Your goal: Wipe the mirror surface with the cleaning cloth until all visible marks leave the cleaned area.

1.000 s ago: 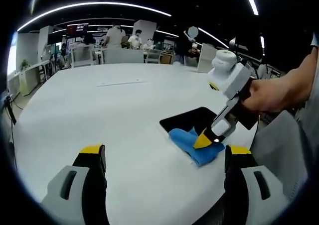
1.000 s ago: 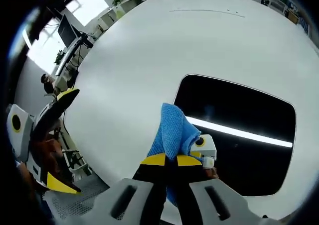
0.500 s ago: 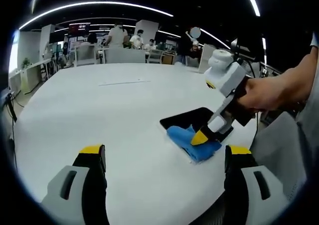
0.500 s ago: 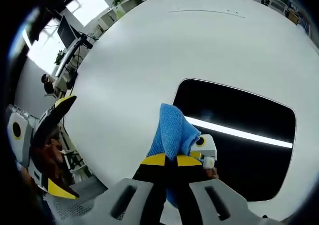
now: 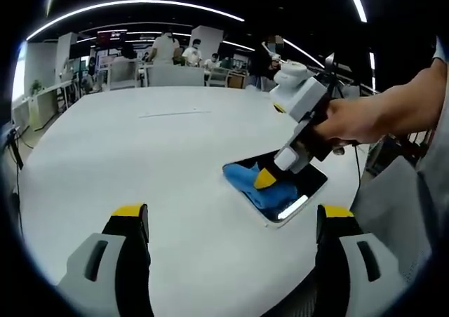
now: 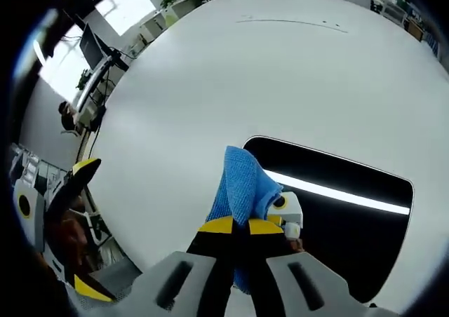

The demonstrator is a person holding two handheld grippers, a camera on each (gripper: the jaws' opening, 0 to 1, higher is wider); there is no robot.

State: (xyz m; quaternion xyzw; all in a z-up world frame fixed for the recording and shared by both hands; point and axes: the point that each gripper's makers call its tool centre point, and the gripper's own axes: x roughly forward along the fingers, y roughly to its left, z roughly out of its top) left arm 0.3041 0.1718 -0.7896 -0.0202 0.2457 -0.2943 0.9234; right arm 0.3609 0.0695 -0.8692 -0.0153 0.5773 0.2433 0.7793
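Observation:
A dark rectangular mirror lies flat on the white table, reflecting a ceiling light strip. My right gripper is shut on a blue cleaning cloth, which presses onto the mirror's left end. In the left gripper view the mirror sits near the table's right edge, with the blue cloth on it under the right gripper, held by a person's hand. My left gripper stands open above the table's near part, nothing between its jaws.
The round white table stretches far and left. Beyond it are desks, chairs and several people in an office. The table edge runs close to the mirror on the right, with a grey chair back beside it.
The right gripper has slid the blue cloth from the mirror's near edge farther onto the mirror. The left gripper has not moved.

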